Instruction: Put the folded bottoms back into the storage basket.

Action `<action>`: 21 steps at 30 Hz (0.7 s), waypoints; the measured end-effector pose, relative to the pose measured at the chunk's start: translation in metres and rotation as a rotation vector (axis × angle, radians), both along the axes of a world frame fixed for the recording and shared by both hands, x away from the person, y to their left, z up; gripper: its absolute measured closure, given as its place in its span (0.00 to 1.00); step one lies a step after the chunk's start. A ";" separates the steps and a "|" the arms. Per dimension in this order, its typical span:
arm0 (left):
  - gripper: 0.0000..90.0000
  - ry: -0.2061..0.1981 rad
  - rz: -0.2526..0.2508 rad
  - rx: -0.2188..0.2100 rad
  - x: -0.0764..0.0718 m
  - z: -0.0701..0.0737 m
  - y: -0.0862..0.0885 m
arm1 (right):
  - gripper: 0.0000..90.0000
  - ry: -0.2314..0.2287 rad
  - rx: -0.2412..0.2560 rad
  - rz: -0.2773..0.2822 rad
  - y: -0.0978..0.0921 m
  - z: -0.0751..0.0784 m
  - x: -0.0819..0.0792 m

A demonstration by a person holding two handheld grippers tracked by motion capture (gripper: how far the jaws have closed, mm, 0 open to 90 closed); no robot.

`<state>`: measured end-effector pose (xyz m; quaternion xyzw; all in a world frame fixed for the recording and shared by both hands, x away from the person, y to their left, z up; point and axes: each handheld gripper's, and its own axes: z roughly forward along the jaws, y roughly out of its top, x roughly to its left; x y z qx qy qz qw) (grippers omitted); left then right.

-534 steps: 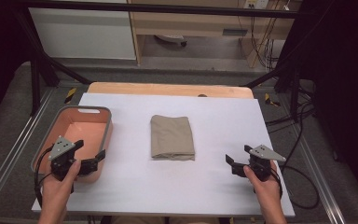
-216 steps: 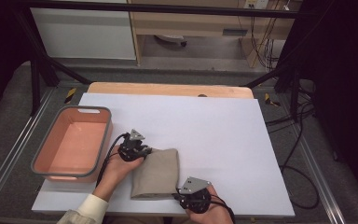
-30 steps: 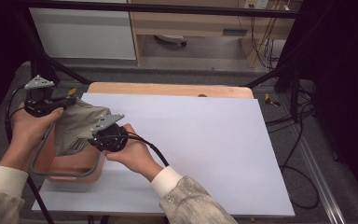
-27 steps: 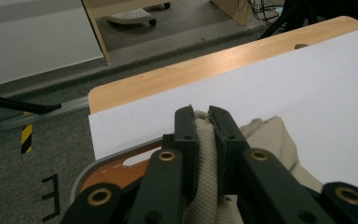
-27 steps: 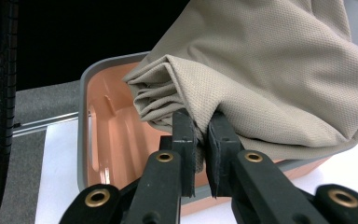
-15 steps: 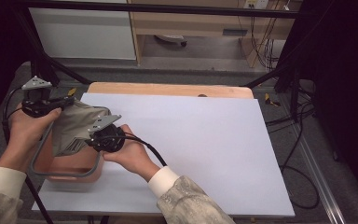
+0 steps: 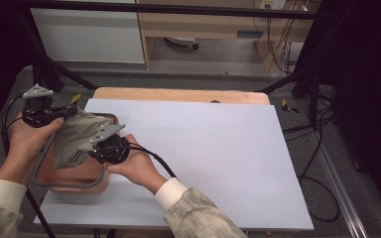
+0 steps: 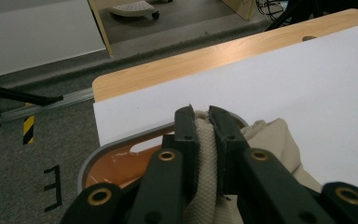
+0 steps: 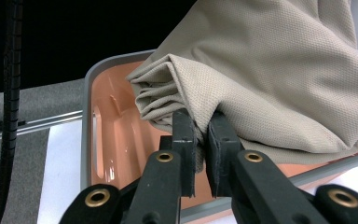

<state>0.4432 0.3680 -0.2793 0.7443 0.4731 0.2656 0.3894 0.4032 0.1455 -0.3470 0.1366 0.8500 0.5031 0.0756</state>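
Note:
A folded beige cloth [image 7: 78,136] hangs stretched between my two grippers over an orange bin [image 7: 69,179] with a grey rim at the table's left edge. My left gripper [image 7: 71,112] is shut on the cloth's far end. In the left gripper view the cloth [image 8: 265,144] bulges between and to the right of my left gripper [image 8: 203,114], above the bin's rim [image 8: 103,154]. My right gripper [image 7: 93,152] is shut on the near end. In the right gripper view several folded layers of cloth [image 9: 279,79] rise from my right gripper [image 9: 200,119] over the bin's orange floor [image 9: 121,140].
The white table top [image 7: 218,153] stretches wide to the right of the bin. A wooden board edge [image 7: 178,94] runs along the table's far side. Black frame bars [image 7: 34,54] and cables [image 7: 317,124] stand beyond the table's edges.
Both grippers have sunk slightly with the cloth, toward the bin. Earlier on, the cloth lay folded on the table's middle and was carried left.

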 end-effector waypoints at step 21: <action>0.92 0.010 0.009 -0.003 -0.002 -0.007 0.006 | 0.93 0.015 -0.005 0.019 0.010 -0.007 -0.002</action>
